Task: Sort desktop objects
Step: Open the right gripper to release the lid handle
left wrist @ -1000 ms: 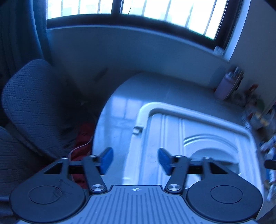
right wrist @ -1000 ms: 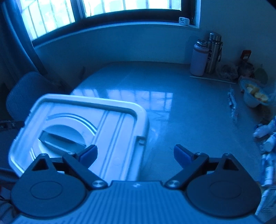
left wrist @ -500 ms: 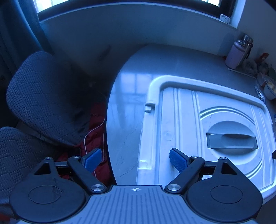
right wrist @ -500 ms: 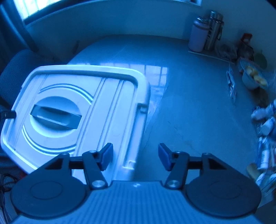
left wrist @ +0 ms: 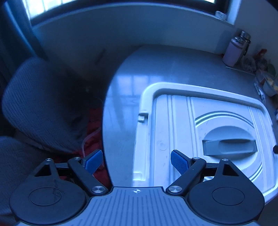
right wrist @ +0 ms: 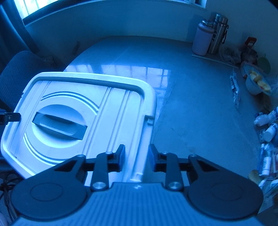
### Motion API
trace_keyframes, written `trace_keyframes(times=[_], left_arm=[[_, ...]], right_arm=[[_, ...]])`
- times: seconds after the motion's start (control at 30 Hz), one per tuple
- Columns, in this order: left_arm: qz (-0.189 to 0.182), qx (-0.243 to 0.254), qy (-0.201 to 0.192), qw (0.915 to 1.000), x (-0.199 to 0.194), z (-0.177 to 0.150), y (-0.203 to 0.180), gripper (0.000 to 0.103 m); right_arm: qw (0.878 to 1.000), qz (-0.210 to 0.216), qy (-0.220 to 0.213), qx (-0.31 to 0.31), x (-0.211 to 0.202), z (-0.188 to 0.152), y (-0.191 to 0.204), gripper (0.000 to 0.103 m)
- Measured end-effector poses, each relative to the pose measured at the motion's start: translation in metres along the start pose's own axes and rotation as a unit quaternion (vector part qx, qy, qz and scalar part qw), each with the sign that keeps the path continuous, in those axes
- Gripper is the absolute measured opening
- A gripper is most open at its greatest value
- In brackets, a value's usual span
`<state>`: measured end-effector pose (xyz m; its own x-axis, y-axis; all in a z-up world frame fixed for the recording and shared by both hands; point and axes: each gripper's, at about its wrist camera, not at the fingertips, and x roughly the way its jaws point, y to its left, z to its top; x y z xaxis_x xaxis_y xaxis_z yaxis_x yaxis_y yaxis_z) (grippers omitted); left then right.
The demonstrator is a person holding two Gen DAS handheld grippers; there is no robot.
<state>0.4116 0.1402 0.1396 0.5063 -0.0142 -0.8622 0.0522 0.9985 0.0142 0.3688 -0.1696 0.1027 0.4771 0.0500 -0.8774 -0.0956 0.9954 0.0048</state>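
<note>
The right claw (right wrist: 135, 157) is clamped on the right-hand rim of a white plastic storage-box lid (right wrist: 111, 111): one pad sits on the lid's ribbed top, the other against its outer edge, with the rim pinched between them. The left claw (left wrist: 136, 162) stands wide apart over the lid's left edge; its right pad hovers above the lid top and its left pad hangs beyond the counter edge, and neither pad presses on anything.

The lid lies at the near left of the pale grey counter (right wrist: 191, 107). It carries a grey recessed handle (right wrist: 60, 126) set in a round hollow, raised ribs, and a small latch tab (right wrist: 149, 119) on its right side. No writing can be read on the lid.

To the left of the counter stands a dark fabric chair (left wrist: 40, 107), with something red (left wrist: 92, 125) on the floor beneath it. At the far right corner of the counter a pale lilac bottle (right wrist: 202, 39) stands just beside a steel flask (right wrist: 218, 33). Nearer along the right edge are a white bowl (right wrist: 255, 83) holding yellowish pieces, a slim wrapped packet (right wrist: 234, 87), and a cluster of small white bottles and tubes (right wrist: 267, 132); their labels are too small and blurred to read. A window (left wrist: 52, 5) runs along the far wall.
</note>
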Motion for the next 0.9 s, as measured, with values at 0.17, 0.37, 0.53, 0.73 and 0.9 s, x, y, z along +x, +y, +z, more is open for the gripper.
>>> trace_keyframes(times=[0.17, 0.37, 0.53, 0.73, 0.9], left_arm=[[-0.013, -0.02, 0.004, 0.9997, 0.009, -0.001, 0.008, 0.094], [-0.007, -0.019, -0.004, 0.9998, 0.013, -0.003, 0.008, 0.099], [-0.002, -0.015, -0.008, 0.9999, 0.012, -0.002, 0.005, 0.099], [-0.014, -0.031, -0.031, 0.9989, 0.0, -0.006, 0.008, 0.098], [-0.012, -0.048, -0.078, 0.9957, -0.022, -0.016, 0.012, 0.098]], right_arm=[[1.0, 0.001, 0.003, 0.005, 0.004, -0.003, 0.003, 0.039], [1.0, -0.002, -0.004, 0.01, 0.005, -0.003, 0.003, 0.044], [1.0, -0.007, -0.008, 0.016, 0.003, -0.005, 0.004, 0.046], [0.998, -0.012, -0.054, 0.033, -0.013, -0.013, 0.011, 0.054], [0.992, -0.023, -0.119, 0.04, -0.043, -0.031, 0.025, 0.081]])
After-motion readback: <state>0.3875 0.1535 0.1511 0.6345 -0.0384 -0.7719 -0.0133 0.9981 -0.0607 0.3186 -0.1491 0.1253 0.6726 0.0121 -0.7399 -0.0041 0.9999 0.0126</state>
